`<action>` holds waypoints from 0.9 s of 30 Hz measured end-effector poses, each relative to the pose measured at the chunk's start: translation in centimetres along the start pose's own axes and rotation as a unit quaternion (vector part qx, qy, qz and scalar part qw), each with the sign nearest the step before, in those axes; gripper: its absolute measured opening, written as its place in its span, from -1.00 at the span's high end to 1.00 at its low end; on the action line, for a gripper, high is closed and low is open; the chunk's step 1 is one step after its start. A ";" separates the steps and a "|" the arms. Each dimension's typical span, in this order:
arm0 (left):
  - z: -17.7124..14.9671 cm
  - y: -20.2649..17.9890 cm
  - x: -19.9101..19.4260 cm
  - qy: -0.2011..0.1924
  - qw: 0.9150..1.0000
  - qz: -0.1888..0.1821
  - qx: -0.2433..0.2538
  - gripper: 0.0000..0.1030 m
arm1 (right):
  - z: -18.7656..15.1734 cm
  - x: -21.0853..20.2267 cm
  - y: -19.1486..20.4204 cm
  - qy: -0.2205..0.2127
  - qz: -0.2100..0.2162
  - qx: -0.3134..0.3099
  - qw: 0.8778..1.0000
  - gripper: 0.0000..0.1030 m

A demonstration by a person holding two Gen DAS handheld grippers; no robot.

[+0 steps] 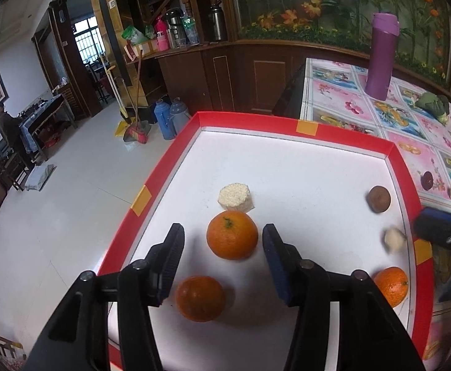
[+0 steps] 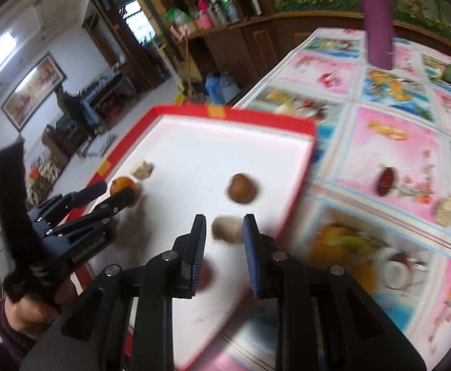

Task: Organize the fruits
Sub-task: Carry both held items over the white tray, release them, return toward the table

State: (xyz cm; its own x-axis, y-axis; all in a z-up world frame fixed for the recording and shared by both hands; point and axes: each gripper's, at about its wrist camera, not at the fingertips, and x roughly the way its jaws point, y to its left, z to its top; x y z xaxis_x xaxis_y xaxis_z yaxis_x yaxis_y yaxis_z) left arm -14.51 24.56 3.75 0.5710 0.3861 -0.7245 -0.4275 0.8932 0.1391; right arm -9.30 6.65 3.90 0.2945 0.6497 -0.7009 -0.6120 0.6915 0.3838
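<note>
A red-rimmed white tray (image 1: 176, 167) (image 2: 265, 117) holds three oranges: one (image 1: 232, 235) (image 2: 121, 185) lies between the fingertips of my open left gripper (image 1: 223, 228) (image 2: 115, 189) with gaps on both sides, another (image 1: 200, 298) sits under its left finger, and a third (image 1: 390, 286) is at the near right rim. A puffed rice cake (image 1: 234, 197) (image 2: 142, 169) and a brown round fruit (image 1: 378, 199) (image 2: 241, 189) also rest there. My right gripper (image 2: 224, 218) (image 1: 441, 232) is open at the tray's right edge, with a blurred pale lump (image 2: 227, 228) (image 1: 394, 239) just beyond its tips.
The tray sits on a floral tablecloth (image 1: 349, 105) (image 2: 395, 154) at the table's left edge, with floor beyond. A purple flask (image 1: 381, 55) (image 2: 376, 15), a green vegetable (image 1: 434, 105), a dark date (image 2: 386, 181) (image 1: 427, 180) and pale snack pieces (image 2: 448, 210) lie on the cloth.
</note>
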 end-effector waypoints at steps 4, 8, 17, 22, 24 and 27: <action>0.3 -0.5 -0.8 -0.007 1.000 -0.004 0.003 -0.05 | -0.9 -3.8 -3.6 -0.032 -0.027 0.031 0.999 0.48; 0.4 -2.2 -1.8 -0.011 1.000 -0.023 0.015 -0.12 | -2.8 -7.8 -8.2 -0.057 -0.074 0.072 0.993 0.48; 0.3 -9.8 -5.0 -0.026 0.992 -0.090 0.088 -0.20 | -8.4 -15.9 -17.5 -0.083 -0.169 0.156 0.970 0.48; -0.6 -14.3 -6.1 -0.013 0.983 -0.131 0.131 -0.21 | -10.2 -18.0 -20.9 -0.079 -0.197 0.174 0.962 0.49; -0.9 -15.3 -6.1 -0.005 0.980 -0.142 0.141 -0.21 | -9.9 -18.2 -21.6 -0.079 -0.197 0.176 0.961 0.49; -0.9 -16.4 -6.3 0.001 0.978 -0.143 0.151 -0.21 | -8.9 -17.9 -21.8 -0.080 -0.188 0.170 0.964 0.48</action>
State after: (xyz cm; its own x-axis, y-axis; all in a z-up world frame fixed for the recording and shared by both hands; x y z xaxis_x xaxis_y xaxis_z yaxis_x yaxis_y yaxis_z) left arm -11.74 7.30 5.38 0.6348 0.1094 -0.7649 -0.0227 0.9921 0.1230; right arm -7.78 -22.90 2.68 0.5750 0.3546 -0.7373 -0.1726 0.9335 0.3143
